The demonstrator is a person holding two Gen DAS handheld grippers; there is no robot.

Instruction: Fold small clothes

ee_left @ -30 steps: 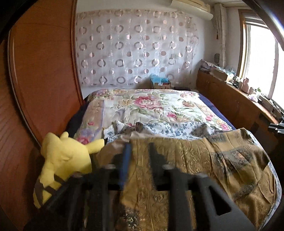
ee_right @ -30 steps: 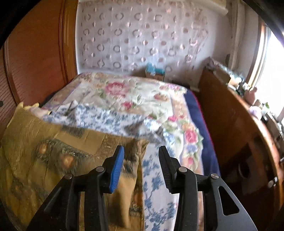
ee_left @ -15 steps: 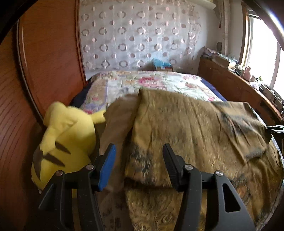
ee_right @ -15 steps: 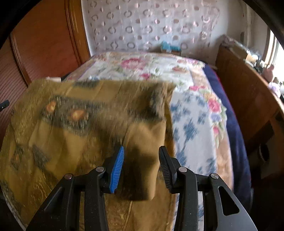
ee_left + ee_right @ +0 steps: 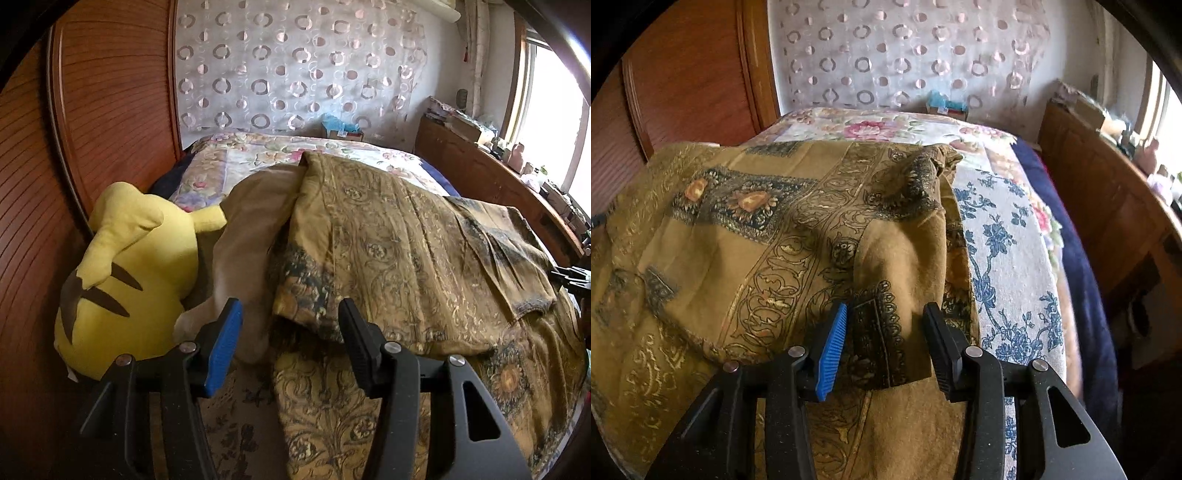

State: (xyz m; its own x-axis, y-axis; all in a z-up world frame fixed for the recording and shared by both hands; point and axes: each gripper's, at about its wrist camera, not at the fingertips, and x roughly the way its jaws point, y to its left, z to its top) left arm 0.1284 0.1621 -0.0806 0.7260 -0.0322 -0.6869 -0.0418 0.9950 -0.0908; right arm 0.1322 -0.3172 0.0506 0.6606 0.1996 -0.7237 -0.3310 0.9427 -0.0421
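Lying folded over itself on the bed, one ochre patterned garment sits beside one yellow plush toy. Left gripper and right gripper both gape, grasping nothing, over its near edge.

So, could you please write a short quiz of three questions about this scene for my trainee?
1. True or false: the left gripper is shut on the olive-gold patterned cloth.
2. Which soft object lies beside that cloth, against the wooden panel?
A. yellow plush toy
B. red cushion
C. white towel
3. Fill in: the right gripper is ____, with a folded edge of the cloth between its fingers.

Key: 1 false; 2 A; 3 open.
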